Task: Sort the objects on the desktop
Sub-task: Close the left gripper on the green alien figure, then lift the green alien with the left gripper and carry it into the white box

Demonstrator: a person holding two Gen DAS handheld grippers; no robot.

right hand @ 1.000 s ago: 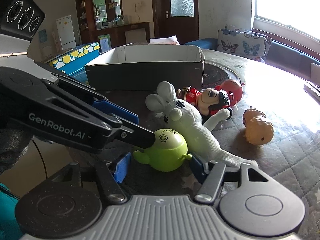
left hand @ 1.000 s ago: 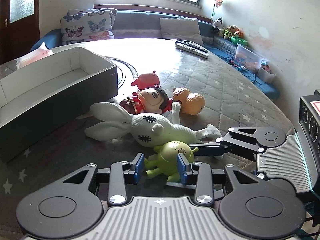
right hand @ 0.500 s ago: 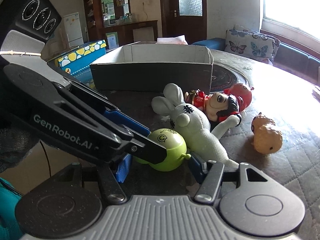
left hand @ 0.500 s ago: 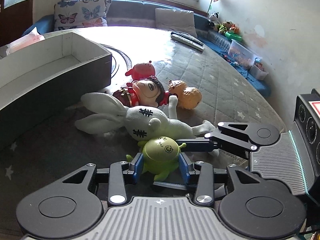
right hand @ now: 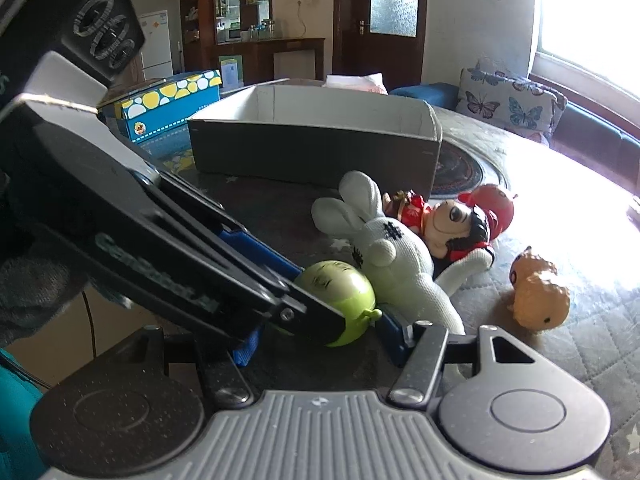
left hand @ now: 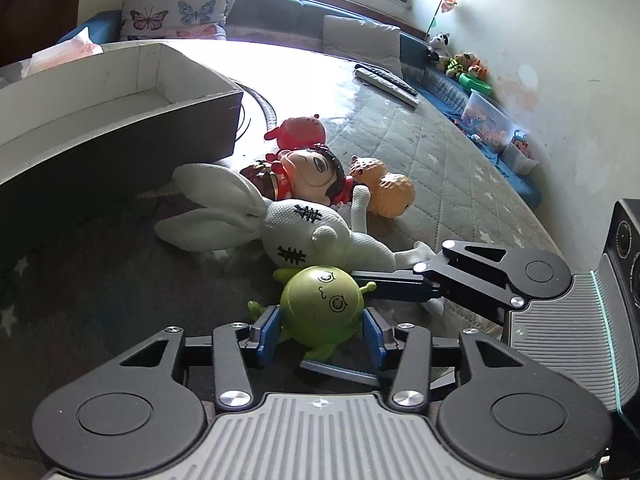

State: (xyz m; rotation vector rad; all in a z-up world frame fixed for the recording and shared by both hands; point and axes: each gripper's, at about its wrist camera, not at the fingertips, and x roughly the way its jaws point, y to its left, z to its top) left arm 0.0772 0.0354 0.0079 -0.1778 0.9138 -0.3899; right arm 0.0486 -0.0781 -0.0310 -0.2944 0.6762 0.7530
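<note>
Box (left hand: 120, 92), dark-walled and white inside, at ten o'clock in the left wrist view: the part of its floor that shows holds nothing, so sorting appears barely begun, with every toy in view still on the quilted table (left hand: 440, 168). White rabbit plush (left hand: 304, 232), centre, lying on its side, ears pointing toward nine o'clock. Doll with black hair (left hand: 312, 176), at twelve o'clock of the rabbit and touching it; red toy (left hand: 300, 132) just behind the doll; orange toy (left hand: 384, 190) at two o'clock of the rabbit. Green round toy (left hand: 320, 304), touching the rabbit at its six o'clock: the item in hand. Left gripper (left hand: 320, 334): blue pads bracket the green toy at nine and three o'clock and appear pressed to its sides, so judged clamped on it. Right gripper (right hand: 320, 344), entering at three o'clock in the left view: fingers spread, one passing behind the toy and one beneath it; contact cannot be told. Remaining, by judgement: lifting this toy to the box, then the other four.
</note>
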